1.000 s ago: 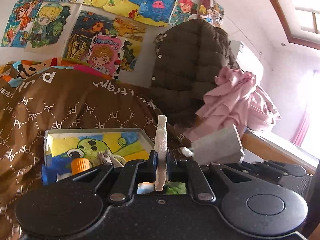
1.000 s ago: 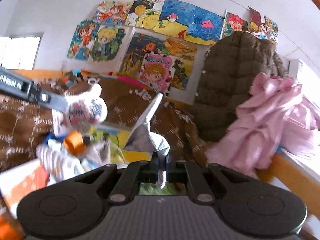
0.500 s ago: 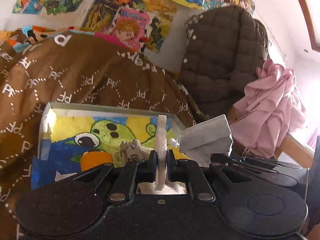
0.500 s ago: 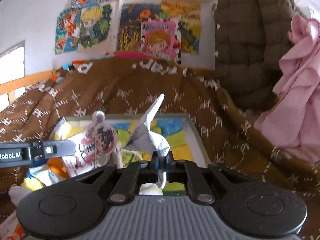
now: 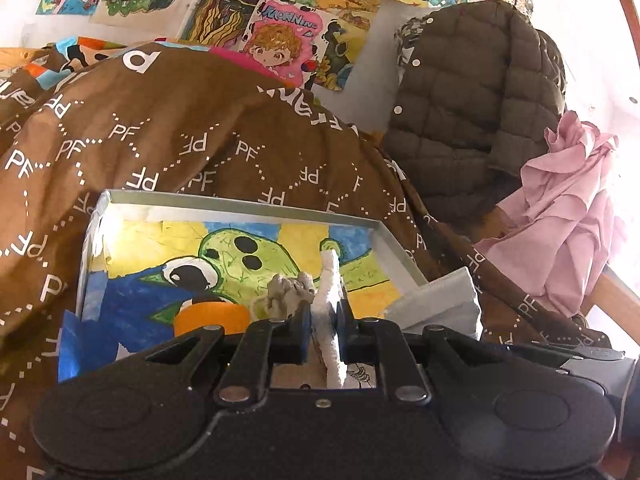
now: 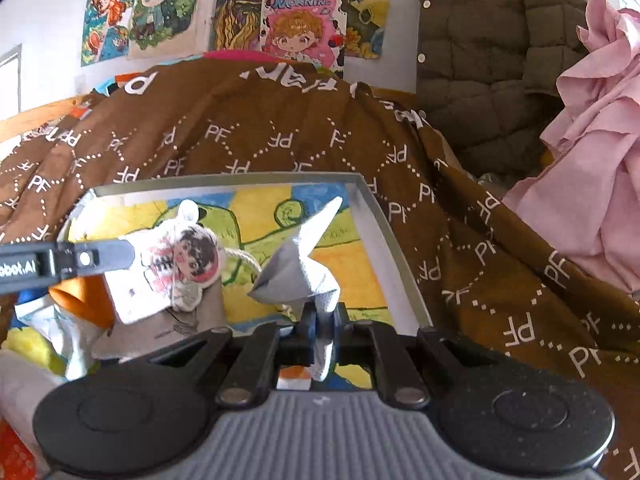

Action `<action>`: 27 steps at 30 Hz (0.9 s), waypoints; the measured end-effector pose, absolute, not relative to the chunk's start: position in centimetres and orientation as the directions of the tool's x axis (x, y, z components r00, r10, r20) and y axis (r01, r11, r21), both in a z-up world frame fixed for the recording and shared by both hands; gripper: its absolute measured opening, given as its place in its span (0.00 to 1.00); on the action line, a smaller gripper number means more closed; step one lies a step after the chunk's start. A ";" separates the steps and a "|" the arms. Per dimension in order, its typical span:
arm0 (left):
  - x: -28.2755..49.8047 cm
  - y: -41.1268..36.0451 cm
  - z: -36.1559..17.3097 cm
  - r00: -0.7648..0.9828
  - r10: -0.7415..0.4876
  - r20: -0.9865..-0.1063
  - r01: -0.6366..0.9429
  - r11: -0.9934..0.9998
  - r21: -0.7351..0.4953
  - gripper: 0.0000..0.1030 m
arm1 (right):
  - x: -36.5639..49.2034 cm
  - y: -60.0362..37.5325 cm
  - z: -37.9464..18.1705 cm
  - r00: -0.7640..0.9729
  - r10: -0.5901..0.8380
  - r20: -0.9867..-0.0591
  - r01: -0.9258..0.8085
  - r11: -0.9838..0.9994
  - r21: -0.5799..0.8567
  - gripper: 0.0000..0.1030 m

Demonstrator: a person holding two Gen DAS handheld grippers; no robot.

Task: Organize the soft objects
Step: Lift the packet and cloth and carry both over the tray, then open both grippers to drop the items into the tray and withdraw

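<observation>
Left hand-held gripper: jaws easing apart, flat white printed plush charm upright between them. Right hand-held gripper: clamped on crumpled grey cloth. Both over the tray, near its front edge, on brown bedding.

**Two hand-held grippers, wrist views**

Left gripper: pointed forward and slightly downward; its jaws are opening, with a thin white plush piece standing upright between them, the pads close against its sides. From the right wrist view its finger reaches in from the left edge, lying nearly level. Right gripper: likewise tilted downward; jaws closed narrowly, pinching a folded grey cloth that rises above the fingertips.
</observation>
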State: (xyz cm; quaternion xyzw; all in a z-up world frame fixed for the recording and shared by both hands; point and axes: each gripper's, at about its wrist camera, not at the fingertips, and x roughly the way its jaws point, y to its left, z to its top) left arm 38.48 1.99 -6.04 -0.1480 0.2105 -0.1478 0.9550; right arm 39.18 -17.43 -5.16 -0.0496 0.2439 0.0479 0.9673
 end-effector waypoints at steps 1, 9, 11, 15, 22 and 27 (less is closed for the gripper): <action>38.5 2.0 -6.1 0.868 -0.345 -0.358 0.220 0.912 -0.346 0.14 | 39.1 -17.4 -5.2 0.878 0.064 -0.475 -0.114 0.990 -0.077 0.09; 38.7 1.9 -6.3 0.868 -0.318 -0.382 0.190 0.923 -0.335 0.21 | 39.1 -17.4 -5.0 0.880 0.051 -0.472 -0.107 0.990 -0.092 0.19; 38.9 1.8 -6.2 0.866 -0.302 -0.399 0.171 0.928 -0.331 0.25 | 38.9 -17.5 -4.9 0.877 0.043 -0.478 -0.098 0.991 -0.091 0.24; 38.8 1.7 -5.9 0.865 -0.271 -0.423 0.142 0.939 -0.312 0.42 | 38.3 -17.9 -4.3 0.881 0.035 -0.472 -0.085 0.993 -0.085 0.40; 37.2 1.4 -3.5 0.889 -0.231 -0.395 0.123 0.952 -0.279 0.69 | 36.7 -19.1 -2.3 0.902 0.026 -0.431 -0.062 0.996 -0.070 0.62; 35.4 1.1 -1.3 0.909 -0.213 -0.359 0.127 0.961 -0.247 0.80 | 34.9 -20.4 0.0 0.928 0.037 -0.372 -0.049 0.999 -0.021 0.85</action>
